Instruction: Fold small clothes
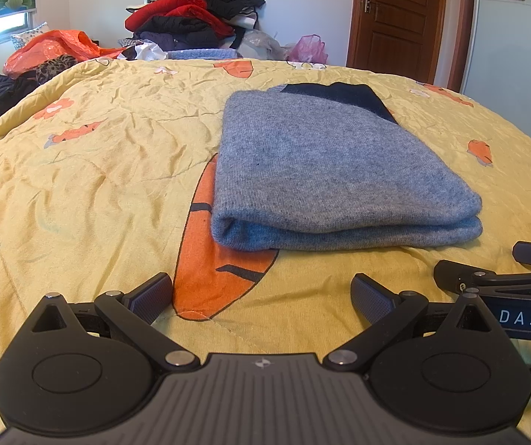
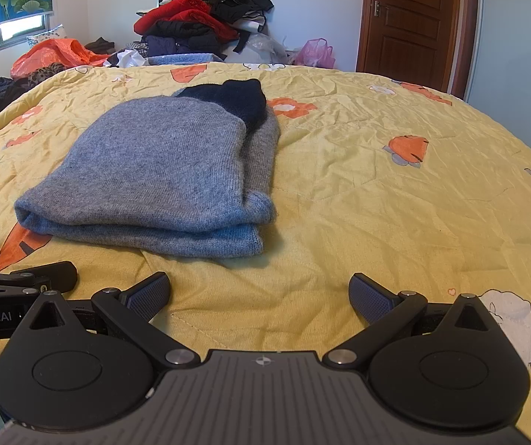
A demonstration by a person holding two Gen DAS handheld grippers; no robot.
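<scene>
Grey sweater (image 1: 339, 170) lies folded on the yellow bedspread (image 1: 98, 170), just ahead of both tools, dark collar (image 1: 339, 92) at the far end; looks near done, maybe one tidy-up left. Left tool (image 1: 261, 293) fingers spread apart, holding nothing; right tool (image 2: 260, 293) same, apart and empty, both low over the bed near the sweater's front edge. If squaring it up: pinch only the top layer at the near corners, both sides together; lift little, or the thick knit may slide and unfold. Clothes pile (image 2: 210, 18) sits well behind.
</scene>
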